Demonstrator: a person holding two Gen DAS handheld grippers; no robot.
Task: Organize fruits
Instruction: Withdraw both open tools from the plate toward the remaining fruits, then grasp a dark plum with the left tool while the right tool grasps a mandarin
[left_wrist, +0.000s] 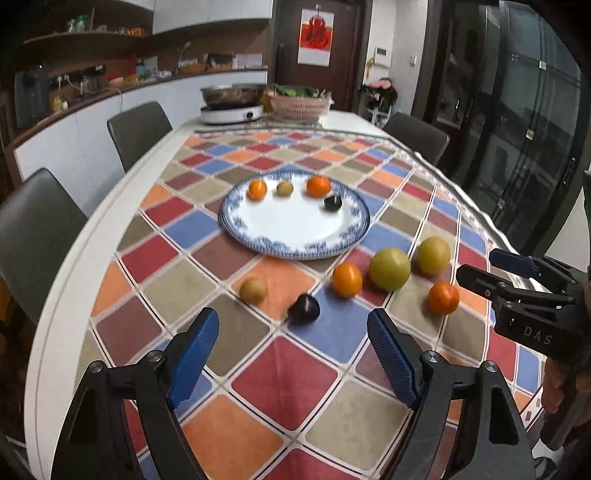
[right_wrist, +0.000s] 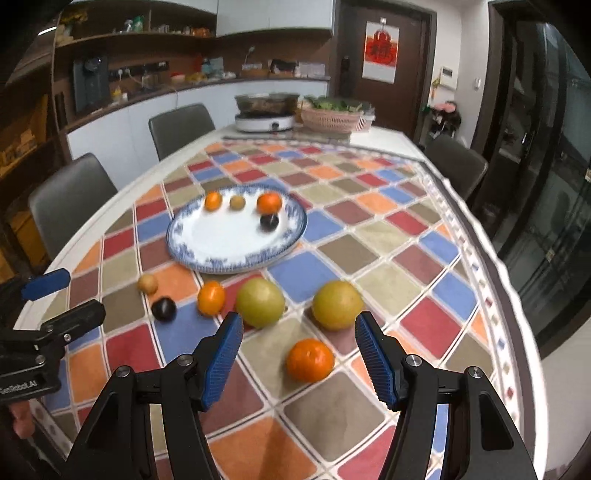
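Note:
A blue-rimmed white plate (left_wrist: 295, 236) (right_wrist: 221, 254) holds two oranges, a small brown fruit and a dark plum along its far side. On the checked cloth in front of it lie a brown fruit (left_wrist: 253, 290), a dark plum (left_wrist: 303, 308) (right_wrist: 164, 308), an orange (left_wrist: 346, 280) (right_wrist: 211, 297), two yellow-green fruits (left_wrist: 389, 268) (right_wrist: 260, 302) (right_wrist: 337, 304) and another orange (left_wrist: 443, 297) (right_wrist: 310, 360). My left gripper (left_wrist: 291, 328) hangs open just short of the plum. My right gripper (right_wrist: 297, 332) is open above the near orange, empty.
Grey chairs (left_wrist: 138, 129) stand along the table's left side and one (left_wrist: 417, 136) at the far right. A cooker with a metal pot (left_wrist: 232, 105) and a basket of greens (left_wrist: 299, 105) sit at the far end. Glass doors (left_wrist: 517, 147) line the right.

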